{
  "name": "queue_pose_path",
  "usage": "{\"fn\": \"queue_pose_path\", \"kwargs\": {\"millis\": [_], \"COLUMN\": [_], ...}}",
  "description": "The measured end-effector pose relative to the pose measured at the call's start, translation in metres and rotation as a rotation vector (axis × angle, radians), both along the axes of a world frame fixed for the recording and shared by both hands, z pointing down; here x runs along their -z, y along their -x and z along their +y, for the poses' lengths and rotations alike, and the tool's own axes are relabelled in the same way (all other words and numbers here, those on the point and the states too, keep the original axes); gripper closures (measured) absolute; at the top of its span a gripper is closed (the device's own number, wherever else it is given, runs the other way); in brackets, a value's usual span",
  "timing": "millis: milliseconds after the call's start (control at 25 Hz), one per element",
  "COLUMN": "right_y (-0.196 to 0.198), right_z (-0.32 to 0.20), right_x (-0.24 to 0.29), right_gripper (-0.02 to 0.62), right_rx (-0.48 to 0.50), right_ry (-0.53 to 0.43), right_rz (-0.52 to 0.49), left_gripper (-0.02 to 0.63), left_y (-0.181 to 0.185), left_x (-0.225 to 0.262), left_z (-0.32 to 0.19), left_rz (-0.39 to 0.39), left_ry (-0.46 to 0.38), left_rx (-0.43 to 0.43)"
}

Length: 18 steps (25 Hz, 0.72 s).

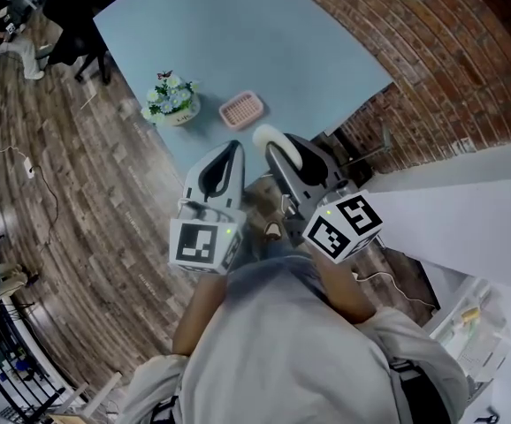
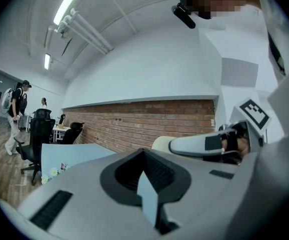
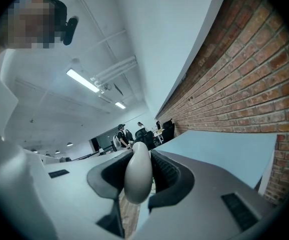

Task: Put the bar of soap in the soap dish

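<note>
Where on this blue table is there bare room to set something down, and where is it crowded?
The table is bare across its far half, beyond the flower pot and the soap dish, and to the dish's right toward the brick wall. It is crowded at the near corner, where pot and dish stand side by side.

Bright even indoor light, ceiling strip lights (image 2: 69, 4) glaring, strong fisheye bending, dark vignetted corners
</note>
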State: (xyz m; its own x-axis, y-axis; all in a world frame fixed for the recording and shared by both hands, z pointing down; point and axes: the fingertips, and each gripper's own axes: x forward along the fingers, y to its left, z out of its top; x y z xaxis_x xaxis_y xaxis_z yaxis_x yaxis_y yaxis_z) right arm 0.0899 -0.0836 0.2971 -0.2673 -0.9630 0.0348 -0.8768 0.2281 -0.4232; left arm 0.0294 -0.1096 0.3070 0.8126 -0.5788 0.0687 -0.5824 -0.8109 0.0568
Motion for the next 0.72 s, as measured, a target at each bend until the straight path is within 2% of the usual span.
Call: {"fn": "queue_pose_path", "kwargs": {"millis": [720], "right_y": [0.036], "right_z": [-0.098], "right_x": [0.004], "right_gripper": [0.480], "right_rx": [-0.077], "right_ry": [0.027], "right_rz": [0.052], "left_gripper": [0.603], "left_y": [0.030], "left_x": [0.005], "left_z": [-0.102], "left_rz": [0.007], "left_ry": [-0.019], "left_rx": [-0.117]}}
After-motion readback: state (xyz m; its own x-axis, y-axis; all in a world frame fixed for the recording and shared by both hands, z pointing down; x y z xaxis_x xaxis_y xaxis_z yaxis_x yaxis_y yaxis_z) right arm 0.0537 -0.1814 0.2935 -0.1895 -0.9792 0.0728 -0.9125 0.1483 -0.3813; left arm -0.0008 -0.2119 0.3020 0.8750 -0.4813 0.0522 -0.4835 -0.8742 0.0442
